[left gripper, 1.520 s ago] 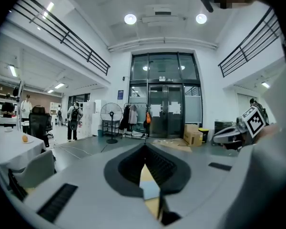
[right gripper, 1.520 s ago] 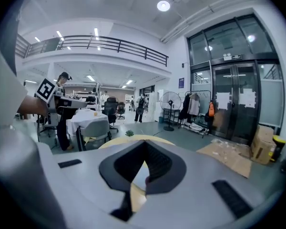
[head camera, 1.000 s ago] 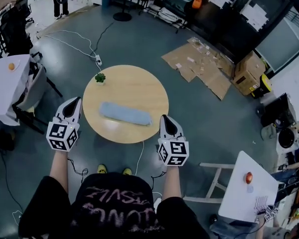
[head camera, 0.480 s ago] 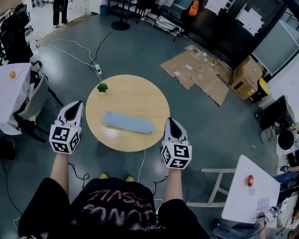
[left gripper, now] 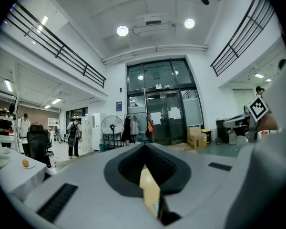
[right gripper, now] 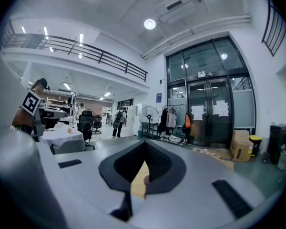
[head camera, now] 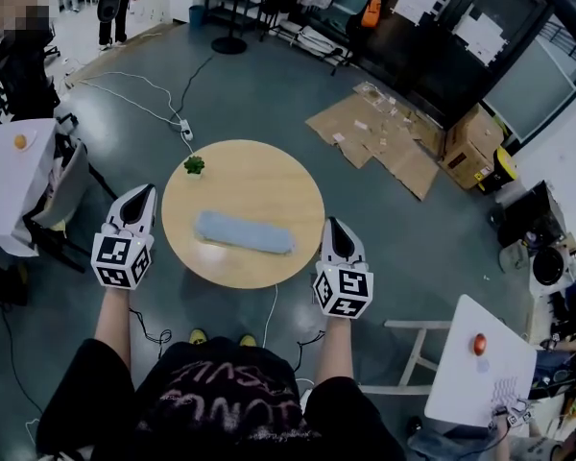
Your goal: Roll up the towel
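Observation:
A light blue towel [head camera: 244, 232] lies rolled into a long bundle across the round wooden table [head camera: 288, 185], seen from above in the head view. My left gripper [head camera: 144, 192] hovers beside the table's left edge, shut and holding nothing. At the table's right edge my right gripper [head camera: 334, 225] is shut and empty too. Both point level, away from my body. In the left gripper view the closed left gripper [left gripper: 145, 149] shows a sliver of tabletop [left gripper: 149, 190] through its notch. The right gripper [right gripper: 142, 152] looks the same in its own view. Neither gripper touches the towel.
A small potted plant [head camera: 194, 165] stands at the table's far left rim. White cables [head camera: 154, 89] and a power strip run over the floor beyond. Flattened cardboard [head camera: 384, 133] lies to the far right. White tables [head camera: 10, 176] [head camera: 466, 368] and a chair [head camera: 408, 353] flank me.
Both grippers have risen a little, clear of the table; the head view has shifted slightly. The rolled towel has not moved.

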### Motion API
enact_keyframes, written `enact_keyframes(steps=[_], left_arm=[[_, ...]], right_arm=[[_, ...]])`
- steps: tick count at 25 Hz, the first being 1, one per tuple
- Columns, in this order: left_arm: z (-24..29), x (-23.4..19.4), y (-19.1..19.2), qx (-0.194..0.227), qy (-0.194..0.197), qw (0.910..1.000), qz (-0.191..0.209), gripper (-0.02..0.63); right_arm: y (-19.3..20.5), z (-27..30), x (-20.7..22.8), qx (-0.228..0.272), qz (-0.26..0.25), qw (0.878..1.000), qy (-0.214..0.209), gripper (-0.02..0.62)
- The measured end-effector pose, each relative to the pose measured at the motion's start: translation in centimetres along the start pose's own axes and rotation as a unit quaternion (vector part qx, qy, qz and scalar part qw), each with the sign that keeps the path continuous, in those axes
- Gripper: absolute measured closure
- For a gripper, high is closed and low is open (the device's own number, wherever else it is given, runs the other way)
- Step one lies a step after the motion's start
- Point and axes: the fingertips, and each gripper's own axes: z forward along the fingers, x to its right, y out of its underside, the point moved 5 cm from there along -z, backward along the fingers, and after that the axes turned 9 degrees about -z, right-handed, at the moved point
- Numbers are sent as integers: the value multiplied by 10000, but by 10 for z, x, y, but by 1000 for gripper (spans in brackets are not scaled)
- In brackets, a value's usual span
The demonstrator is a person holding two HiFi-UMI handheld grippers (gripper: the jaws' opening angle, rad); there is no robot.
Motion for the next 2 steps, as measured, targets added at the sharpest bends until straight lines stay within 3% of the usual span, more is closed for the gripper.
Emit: enact_keyframes(steps=[2], left_arm=[[1,1,0,8,16,10000,15,595]], right_arm=[[0,0,1,4,-3,10000,33,591]])
